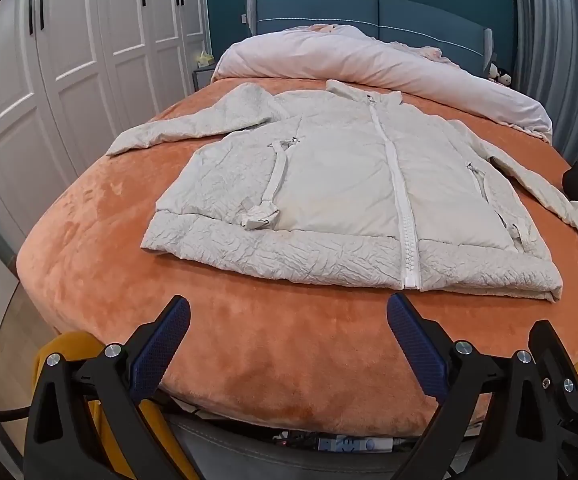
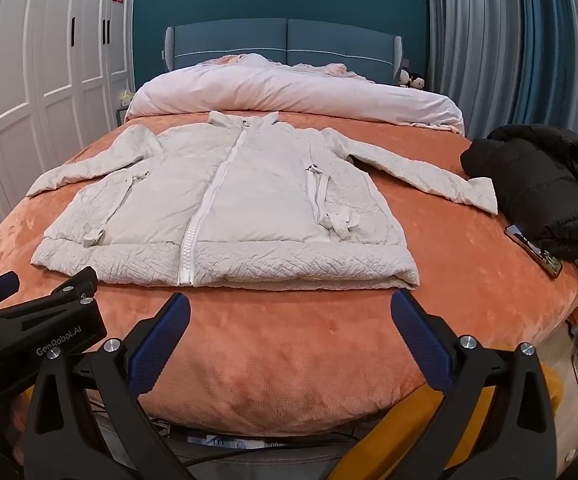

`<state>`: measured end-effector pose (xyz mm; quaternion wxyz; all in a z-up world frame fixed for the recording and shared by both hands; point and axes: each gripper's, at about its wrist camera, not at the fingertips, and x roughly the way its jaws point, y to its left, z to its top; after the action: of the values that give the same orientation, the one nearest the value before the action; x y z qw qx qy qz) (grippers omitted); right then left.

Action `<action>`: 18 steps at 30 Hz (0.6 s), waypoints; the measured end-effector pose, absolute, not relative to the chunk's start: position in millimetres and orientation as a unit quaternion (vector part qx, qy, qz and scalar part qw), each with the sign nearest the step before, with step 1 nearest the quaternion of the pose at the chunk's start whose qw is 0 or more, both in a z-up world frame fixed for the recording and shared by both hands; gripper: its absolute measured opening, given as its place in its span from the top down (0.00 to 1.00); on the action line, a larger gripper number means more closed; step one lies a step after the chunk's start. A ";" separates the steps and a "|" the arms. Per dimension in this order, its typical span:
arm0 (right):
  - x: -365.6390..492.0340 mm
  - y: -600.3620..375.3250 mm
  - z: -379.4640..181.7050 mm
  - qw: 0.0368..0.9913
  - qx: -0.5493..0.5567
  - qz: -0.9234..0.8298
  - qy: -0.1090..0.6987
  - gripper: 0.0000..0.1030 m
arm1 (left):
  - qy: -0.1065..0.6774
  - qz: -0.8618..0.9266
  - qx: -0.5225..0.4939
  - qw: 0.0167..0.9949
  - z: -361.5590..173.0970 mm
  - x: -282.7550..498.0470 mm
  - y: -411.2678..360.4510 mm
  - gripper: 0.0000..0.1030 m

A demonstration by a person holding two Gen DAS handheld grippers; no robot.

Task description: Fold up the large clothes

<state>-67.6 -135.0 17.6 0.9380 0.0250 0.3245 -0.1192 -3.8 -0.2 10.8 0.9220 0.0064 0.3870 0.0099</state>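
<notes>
A pale grey-white zip-up jacket [image 1: 329, 184] lies flat, front up and zipped, on the orange bed cover [image 1: 229, 344], with both sleeves spread out to the sides. It also shows in the right wrist view [image 2: 229, 208]. My left gripper [image 1: 289, 320] is open and empty, held at the foot of the bed, short of the jacket's hem. My right gripper [image 2: 289, 318] is open and empty, also at the foot of the bed near the hem. The left gripper shows at the lower left of the right wrist view [image 2: 33, 292].
A black puffy jacket [image 2: 537, 184] lies on the bed's right side, touching the pale jacket's right cuff, with a phone [image 2: 533, 250] beside it. A rolled pink duvet [image 2: 289, 92] lies at the blue headboard. White wardrobes [image 1: 69, 60] stand left, curtains right.
</notes>
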 end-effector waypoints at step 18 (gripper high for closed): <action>-68.1 -136.4 21.0 0.938 0.025 -0.120 0.326 0.05 | 0.389 0.015 0.013 0.921 4.8 -4.3 -1.8 0.07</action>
<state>-68.1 -136.4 21.0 0.9375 0.0247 0.3257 -0.1198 -4.3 -1.8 4.8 0.9211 0.0131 0.3887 0.0151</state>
